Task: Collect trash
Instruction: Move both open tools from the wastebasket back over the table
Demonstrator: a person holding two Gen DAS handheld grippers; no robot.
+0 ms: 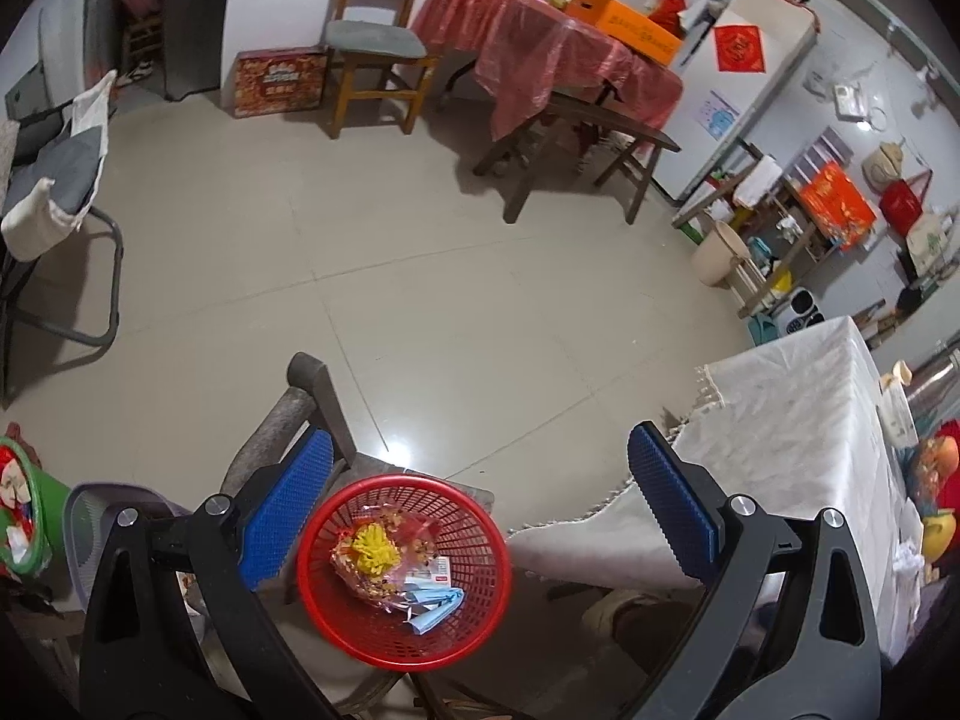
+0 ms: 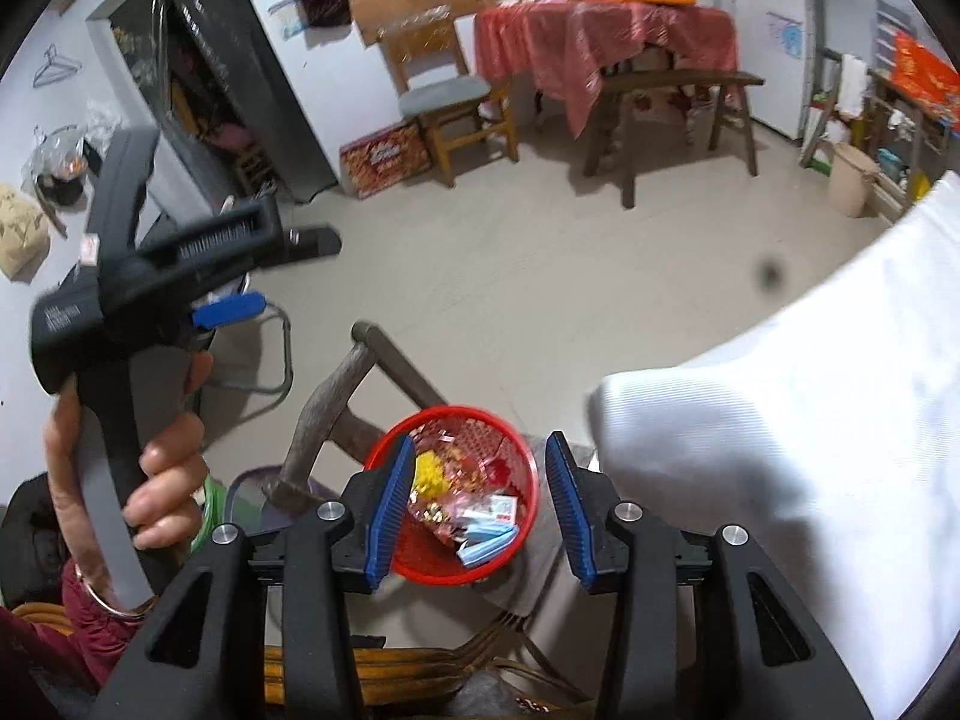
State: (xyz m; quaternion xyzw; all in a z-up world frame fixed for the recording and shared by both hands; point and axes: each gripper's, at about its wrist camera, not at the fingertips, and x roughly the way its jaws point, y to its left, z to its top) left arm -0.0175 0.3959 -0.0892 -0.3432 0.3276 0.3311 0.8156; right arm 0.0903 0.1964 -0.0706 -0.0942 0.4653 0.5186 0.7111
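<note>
A red mesh basket [image 1: 468, 516] stands on a chair seat and holds trash: a yellow crumpled wrapper [image 1: 372, 552] in clear foil, a small white card pack [image 1: 429, 570] and a blue face mask [image 1: 432, 609]. My left gripper [image 1: 480, 438] hangs above it, open wide, nothing between its blue pads. In the right wrist view the same basket [image 2: 456, 411] lies below my right gripper [image 2: 481, 444], whose jaws stand apart and hold nothing. The wrapper [image 2: 429, 471] and mask [image 2: 486, 543] show between its fingers. A hand holds the left gripper [image 2: 282, 273] up at the left.
A table under a white cloth [image 1: 792, 438] stands right of the basket, close to it. The wooden chair back [image 1: 312, 396] rises behind the basket. A green bin [image 1: 36, 516] and a purple mesh bin [image 1: 96, 510] sit at the left. Bare tiled floor stretches beyond.
</note>
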